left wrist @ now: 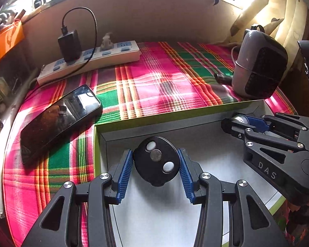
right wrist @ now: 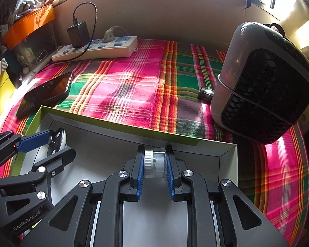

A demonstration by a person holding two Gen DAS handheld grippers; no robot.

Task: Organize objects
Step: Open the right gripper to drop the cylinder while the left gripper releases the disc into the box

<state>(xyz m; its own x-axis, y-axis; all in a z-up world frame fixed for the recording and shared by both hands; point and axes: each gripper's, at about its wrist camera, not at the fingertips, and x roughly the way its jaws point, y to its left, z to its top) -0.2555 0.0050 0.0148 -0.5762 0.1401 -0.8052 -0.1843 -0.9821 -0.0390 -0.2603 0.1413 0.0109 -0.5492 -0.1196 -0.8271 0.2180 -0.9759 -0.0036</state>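
Observation:
My left gripper (left wrist: 156, 165) is shut on a black oval device (left wrist: 156, 160) with two white buttons, held over the white inside of an open green-edged box (left wrist: 134, 123). My right gripper (right wrist: 155, 165) is shut on a small clear jar with a white ribbed lid (right wrist: 155, 162), over the same box (right wrist: 121, 126) near its far wall. In the right wrist view the left gripper (right wrist: 51, 142) shows at the left with the oval device (right wrist: 58, 142) edge-on. In the left wrist view the right gripper (left wrist: 234, 124) shows at the right with the jar (left wrist: 241, 119).
The box lies on a pink and green plaid cloth (left wrist: 154, 78). A black phone (left wrist: 57, 119) lies left of the box. A white power strip (left wrist: 88, 61) with a black charger (left wrist: 70, 45) sits at the back. A grey and black heater (left wrist: 259, 65) stands at the right.

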